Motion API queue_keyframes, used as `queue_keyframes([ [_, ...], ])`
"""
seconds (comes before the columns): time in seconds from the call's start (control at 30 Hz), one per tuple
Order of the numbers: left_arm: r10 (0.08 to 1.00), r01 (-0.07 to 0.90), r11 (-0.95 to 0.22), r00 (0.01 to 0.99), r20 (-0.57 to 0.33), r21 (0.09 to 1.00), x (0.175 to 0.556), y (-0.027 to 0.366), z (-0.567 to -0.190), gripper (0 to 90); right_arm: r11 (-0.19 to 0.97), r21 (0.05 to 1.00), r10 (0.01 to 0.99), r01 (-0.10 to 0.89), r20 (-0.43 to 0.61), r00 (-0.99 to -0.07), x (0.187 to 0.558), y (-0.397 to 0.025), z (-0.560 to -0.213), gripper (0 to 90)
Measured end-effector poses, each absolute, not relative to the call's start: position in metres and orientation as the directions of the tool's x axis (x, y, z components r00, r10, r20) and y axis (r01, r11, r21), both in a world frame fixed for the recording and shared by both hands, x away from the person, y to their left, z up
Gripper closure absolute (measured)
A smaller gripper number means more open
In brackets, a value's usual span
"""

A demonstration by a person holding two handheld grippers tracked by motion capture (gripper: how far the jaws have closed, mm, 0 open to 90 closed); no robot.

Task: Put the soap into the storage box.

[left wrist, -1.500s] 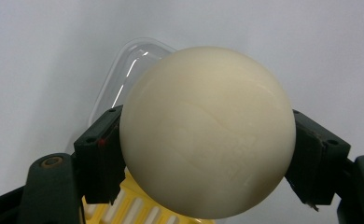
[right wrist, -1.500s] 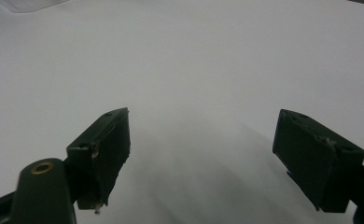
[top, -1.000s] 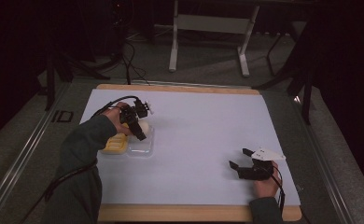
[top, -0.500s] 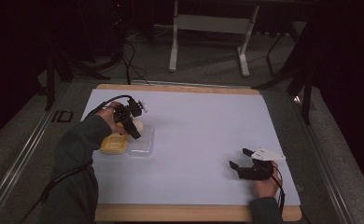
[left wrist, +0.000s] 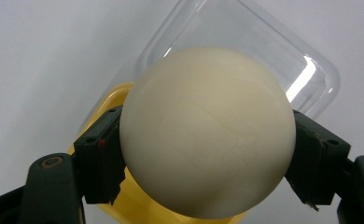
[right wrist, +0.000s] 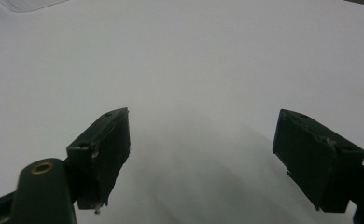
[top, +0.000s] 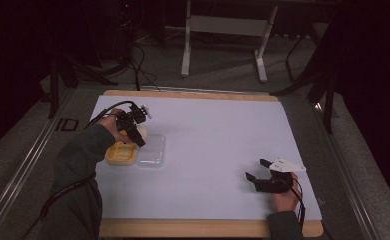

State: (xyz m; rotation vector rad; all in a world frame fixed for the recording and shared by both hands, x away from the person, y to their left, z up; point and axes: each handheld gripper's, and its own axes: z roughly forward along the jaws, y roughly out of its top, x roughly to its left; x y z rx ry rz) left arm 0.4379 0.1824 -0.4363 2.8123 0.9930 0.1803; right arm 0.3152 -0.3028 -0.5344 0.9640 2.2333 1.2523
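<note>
While egg is hanging over tray, slip is the main risk

While the left gripper [top: 133,131] is pinching one cream egg [left wrist: 207,131] across its widest part, the egg is hanging just above the yellow tray [top: 119,154], over the tray's far edge in the high view. Its jaws are pressing on the smooth round sides, one pad on each flank. The surface is looking slick and curved, so I'm judging the egg could be squirting out if the squeeze is easing or shifting off the middle. Squeezing harder could be cracking it, if it's a real shell; can't tell. Dropping from here, it could be bouncing off the tray rim or rolling onto the white table [top: 218,130].

The clear lid [top: 151,151] is lying flat, touching the tray on the side away from the person's left arm; a low swing could be knocking it.

The right gripper [top: 261,176] is resting on the table well apart from the tray, jaws spread wide, gripping nothing.

Counting: one egg, one yellow tray, one clear lid, two grippers, one table.
</note>
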Motion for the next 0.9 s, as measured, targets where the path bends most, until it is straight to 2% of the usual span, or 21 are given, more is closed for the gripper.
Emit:
queue_keyframes([
  [0.53, 0.740, 0.720, -0.671, 0.663, 0.111, 0.178, 0.437, 0.198, -0.445, 24.4, 0.361, 0.855, 0.733, 0.371, -0.015, -0.680, 0.315, -0.303, -0.534, 18.6],
  [0.9, 0.804, 0.786, -0.594, 0.586, 0.100, 0.175, 0.440, 0.211, -0.456, 24.4, 0.361, 0.855, 0.734, 0.371, -0.014, -0.679, 0.315, -0.303, -0.534, 18.6],
])
